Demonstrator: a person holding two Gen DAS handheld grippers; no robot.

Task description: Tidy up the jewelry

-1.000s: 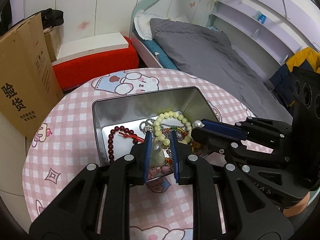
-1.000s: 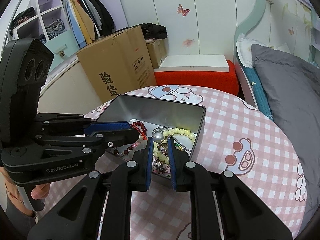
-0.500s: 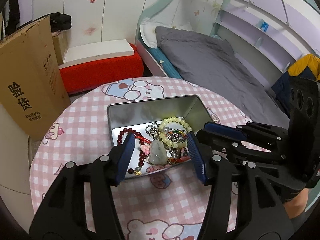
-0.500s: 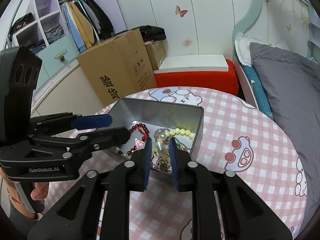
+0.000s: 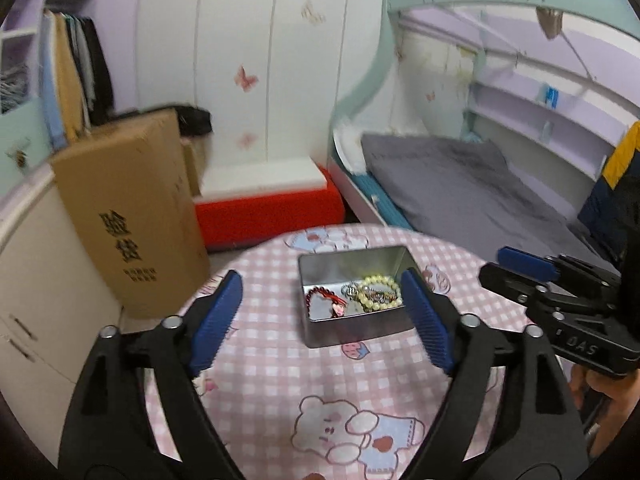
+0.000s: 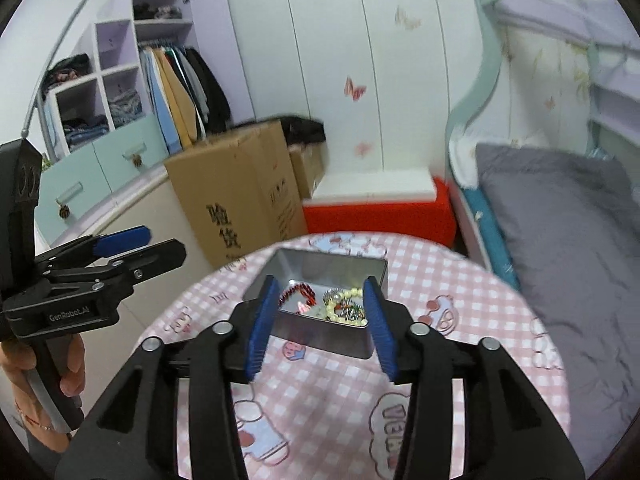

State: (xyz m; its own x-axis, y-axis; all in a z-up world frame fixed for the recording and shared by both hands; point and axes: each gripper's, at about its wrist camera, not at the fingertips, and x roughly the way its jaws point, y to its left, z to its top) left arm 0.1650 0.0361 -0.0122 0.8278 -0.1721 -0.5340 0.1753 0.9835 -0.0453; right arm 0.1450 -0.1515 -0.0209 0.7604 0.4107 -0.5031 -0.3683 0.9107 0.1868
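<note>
A silver metal tin (image 5: 352, 332) stands on the round pink checked table (image 5: 280, 364). Inside it lie a dark red bead bracelet (image 5: 320, 294), a pale yellow-green bead bracelet (image 5: 382, 282) and a tangle of other jewelry. The tin also shows in the right wrist view (image 6: 320, 338) with the same jewelry (image 6: 340, 306). My left gripper (image 5: 320, 316) is wide open and empty, held back above the table's near side. My right gripper (image 6: 320, 324) is open and empty, also held back from the tin.
A tall cardboard box (image 5: 132, 220) stands left of the table. A red bench with a white top (image 5: 268, 200) is behind it. A bed with a grey cover (image 5: 480, 192) lies to the right. A wardrobe and drawers (image 6: 120, 120) stand at the far left.
Both grippers have drawn up and back from the tin. The left opened wider and released the pale pendant into the tin; the right went from shut to open.
</note>
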